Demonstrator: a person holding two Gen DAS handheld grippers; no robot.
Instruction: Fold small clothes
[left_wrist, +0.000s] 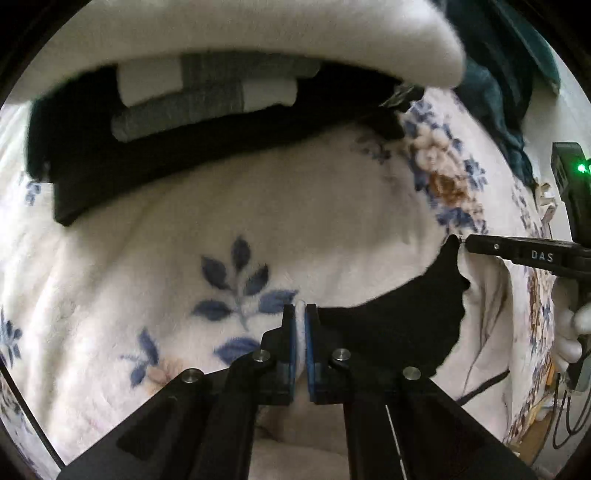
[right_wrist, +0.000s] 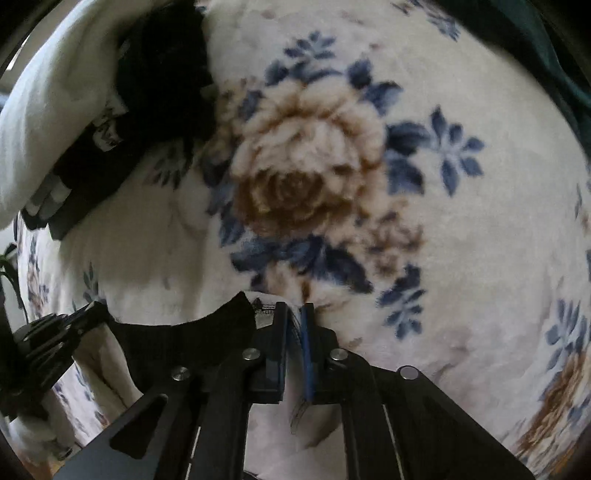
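A small white garment with a black neckline panel (left_wrist: 399, 314) hangs between my two grippers above a floral blanket (left_wrist: 221, 229). My left gripper (left_wrist: 300, 317) is shut on one white top corner of it. My right gripper (right_wrist: 294, 321) is shut on the other corner, by the black panel (right_wrist: 184, 343). The right gripper also shows at the right of the left wrist view (left_wrist: 469, 245), pinching the garment's edge. The left gripper shows at the lower left of the right wrist view (right_wrist: 92, 314).
A folded stack of black, grey and white clothes (left_wrist: 207, 96) lies at the far side of the blanket, under a white cloth (left_wrist: 295, 33). A dark teal cloth (left_wrist: 498, 81) lies at the far right. The stack also shows at the upper left of the right wrist view (right_wrist: 162, 74).
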